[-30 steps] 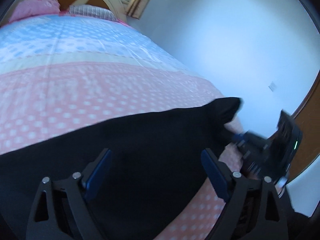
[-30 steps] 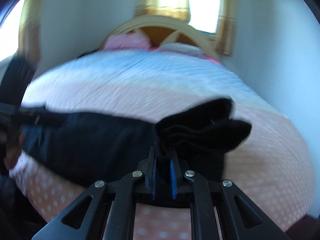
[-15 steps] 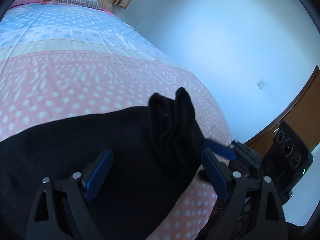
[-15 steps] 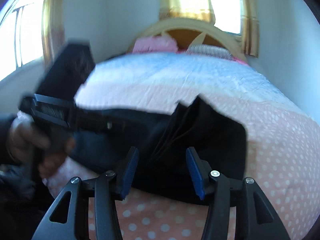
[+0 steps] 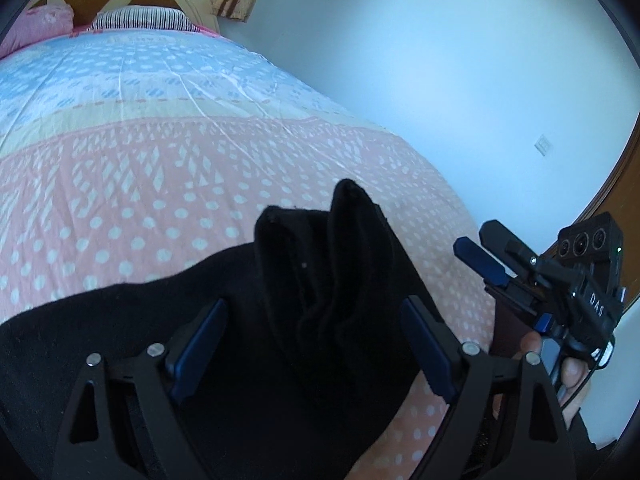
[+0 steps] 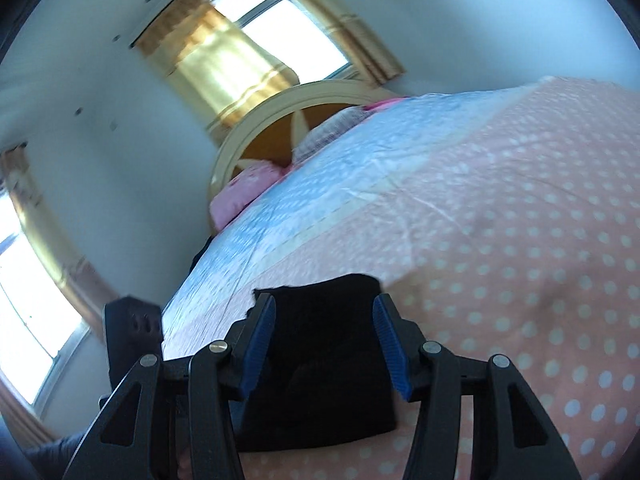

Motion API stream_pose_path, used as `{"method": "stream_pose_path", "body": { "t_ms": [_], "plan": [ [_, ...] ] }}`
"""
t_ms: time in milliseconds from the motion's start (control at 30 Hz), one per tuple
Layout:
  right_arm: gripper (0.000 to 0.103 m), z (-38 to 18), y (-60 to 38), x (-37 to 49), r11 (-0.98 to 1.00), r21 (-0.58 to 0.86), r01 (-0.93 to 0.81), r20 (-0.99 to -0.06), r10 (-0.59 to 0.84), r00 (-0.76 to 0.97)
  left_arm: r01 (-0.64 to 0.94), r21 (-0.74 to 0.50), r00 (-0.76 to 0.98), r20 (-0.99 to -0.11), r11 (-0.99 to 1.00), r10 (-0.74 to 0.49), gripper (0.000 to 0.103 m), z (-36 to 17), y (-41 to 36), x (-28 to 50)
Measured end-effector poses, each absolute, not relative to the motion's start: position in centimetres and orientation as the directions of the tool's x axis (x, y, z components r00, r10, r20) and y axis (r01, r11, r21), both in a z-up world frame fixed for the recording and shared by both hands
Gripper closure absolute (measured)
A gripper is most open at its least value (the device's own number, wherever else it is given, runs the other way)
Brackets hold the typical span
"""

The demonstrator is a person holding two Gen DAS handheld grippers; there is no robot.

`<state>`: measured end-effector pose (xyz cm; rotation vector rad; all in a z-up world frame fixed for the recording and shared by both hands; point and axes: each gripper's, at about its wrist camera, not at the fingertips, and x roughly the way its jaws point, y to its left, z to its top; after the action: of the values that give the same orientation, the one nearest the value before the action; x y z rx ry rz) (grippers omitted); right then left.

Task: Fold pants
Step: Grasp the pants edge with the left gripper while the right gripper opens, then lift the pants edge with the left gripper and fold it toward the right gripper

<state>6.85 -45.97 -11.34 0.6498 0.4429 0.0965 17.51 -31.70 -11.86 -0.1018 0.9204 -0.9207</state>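
Note:
Black pants (image 5: 248, 320) lie across the near edge of the bed, with a bunched folded end (image 5: 340, 248) standing up on top. My left gripper (image 5: 316, 348) is open just above the cloth, its blue pads on either side of that bunched end, gripping nothing. In the left wrist view my right gripper (image 5: 486, 254) hangs open to the right of the pants, off the bed's corner, held by a hand (image 5: 568, 372). From the right wrist view, the right gripper (image 6: 326, 340) is open and tilted, with the black pants (image 6: 320, 376) beyond its fingers.
The bed has a pink and blue dotted cover (image 5: 168, 152), pillows (image 5: 140, 20) and a cream headboard (image 6: 280, 112) at the far end. A white wall (image 5: 440, 80) runs along the bed's right side. Curtained windows (image 6: 256, 40) are behind the headboard.
My right gripper let go of the folded pant end, opened, and drew back to the right while tilting. The bunched end now rests on the pants. My left gripper stayed open.

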Motion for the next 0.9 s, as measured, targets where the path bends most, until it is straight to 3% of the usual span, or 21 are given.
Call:
{"method": "stream_pose_path", "body": {
  "t_ms": [67,133,233,367,433,467,900],
  "plan": [
    [0.050,-11.4,-46.8,6.8,0.791,0.609,0.057,-0.366,0.216,0.905,0.640,-0.431,0.277,-0.643,0.636,-0.714,0.016,-11.7,-32.1,17.5],
    [0.050,-11.2,-46.7,6.2,0.796,0.602,0.058,-0.364,0.209,0.908,0.642,-0.416,0.279,-0.655,0.644,-0.702,0.038,-11.7,-32.8,17.6],
    [0.050,-11.0,-46.3,6.4,0.811,0.583,0.056,-0.369,0.202,0.907,0.625,-0.395,0.304,-0.671,0.673,-0.676,0.064,-11.6,-32.9,17.5],
    [0.049,-11.0,-45.6,7.1,0.835,0.548,0.052,-0.384,0.195,0.903,0.600,-0.306,0.379,-0.705,0.739,-0.599,0.063,-11.1,-32.9,16.8],
    [0.049,-11.0,-45.3,7.2,0.843,0.535,0.050,-0.387,0.192,0.902,0.589,-0.275,0.416,-0.703,0.760,-0.577,0.047,-10.9,-33.1,16.3],
    [0.049,-11.0,-45.2,7.2,0.847,0.530,0.047,-0.389,0.193,0.901,0.590,-0.288,0.416,-0.693,0.755,-0.589,0.045,-10.9,-32.9,16.0],
    [0.049,-11.4,-46.2,7.2,0.828,0.555,0.080,-0.389,0.174,0.905,0.628,-0.271,0.451,-0.636,0.729,-0.626,0.044,-10.3,-34.3,15.7]
  ]
}}
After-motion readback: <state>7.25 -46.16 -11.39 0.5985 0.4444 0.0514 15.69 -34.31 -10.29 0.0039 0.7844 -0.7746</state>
